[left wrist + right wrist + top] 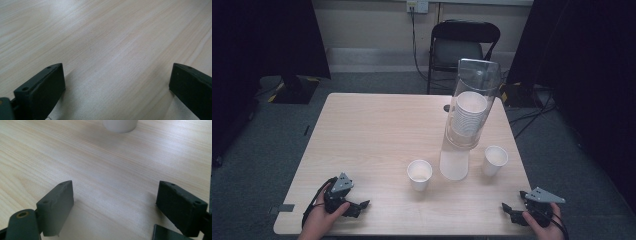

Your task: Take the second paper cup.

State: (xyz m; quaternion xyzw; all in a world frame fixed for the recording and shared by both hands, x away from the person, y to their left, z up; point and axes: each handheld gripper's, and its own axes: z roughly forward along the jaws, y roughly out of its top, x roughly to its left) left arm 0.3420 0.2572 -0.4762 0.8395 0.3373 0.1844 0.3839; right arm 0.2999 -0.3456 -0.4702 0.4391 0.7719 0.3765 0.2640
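A: Where are the two tools seen?

B: The left tool [362,204] is held low at the near left corner of the desk [372,130], and the right tool [507,207] is held at the near right corner. Each is gripped by a hand [319,222] coming in from the bottom edge.

A: How are their jaws set?

B: Both are spread wide. In the left gripper view bare wood is seen between the two black jaws of the left tool [117,82], and nothing is held. In the right gripper view the right tool [115,200] is likewise parted over bare wood.

A: And the cups?

B: One white paper cup [419,174] is stood upright near the middle of the desk's near half, well apart from both tools. A second cup [495,160] is stood upright toward the right edge; what is probably its base [120,125] is seen at the top of the right gripper view. Between the two cups a clear dispenser tube [472,100] is placed, with a stack of cups [468,117] inside it.

A: Anything behind the desk?

B: A black folding chair [463,47] is seen against the wall.
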